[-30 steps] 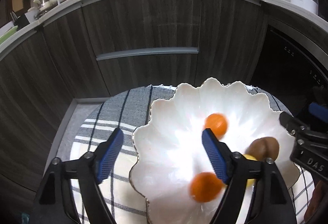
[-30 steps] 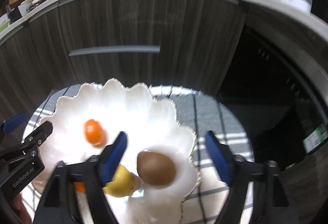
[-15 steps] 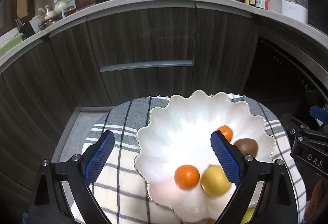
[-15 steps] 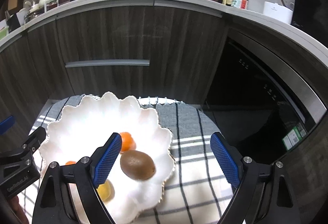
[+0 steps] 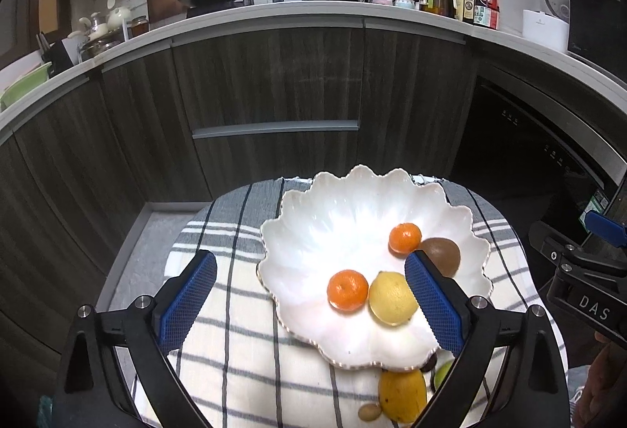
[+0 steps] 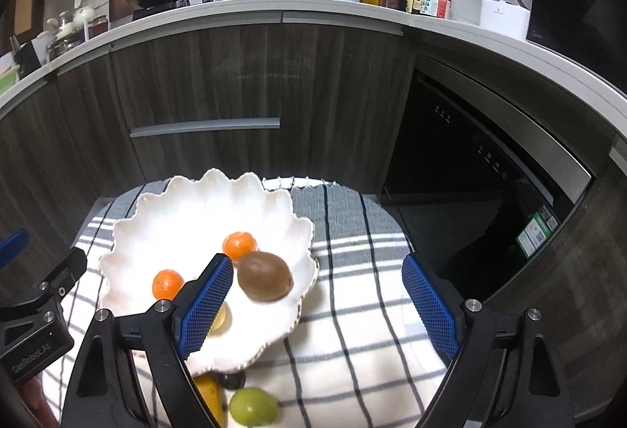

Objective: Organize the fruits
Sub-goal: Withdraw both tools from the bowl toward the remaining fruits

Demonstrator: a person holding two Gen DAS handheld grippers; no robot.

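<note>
A white scalloped bowl (image 5: 333,224) (image 6: 188,216) stands on a striped cloth. It holds two small oranges (image 5: 347,289) (image 5: 405,238), a lemon (image 5: 392,297) and a brown kiwi (image 5: 441,254) (image 6: 265,281). On the cloth in front of the bowl lie a yellow-orange fruit (image 5: 401,394), a green fruit (image 6: 252,406), a small tan fruit (image 5: 370,412) and a dark one (image 6: 231,381). My left gripper (image 5: 309,302) is open and empty above the bowl's left front. My right gripper (image 6: 317,302) is open and empty above the bowl's right rim.
The striped cloth (image 5: 227,349) covers a small round table. Dark wood cabinets (image 5: 274,95) and a black oven door (image 6: 470,161) stand behind it. A counter (image 5: 274,12) with a wok, a pot and bottles runs above.
Both grippers have pulled back and up from the bowl. More of the table and the loose fruits in front of the bowl have come into view. The fruits in the bowl have settled.
</note>
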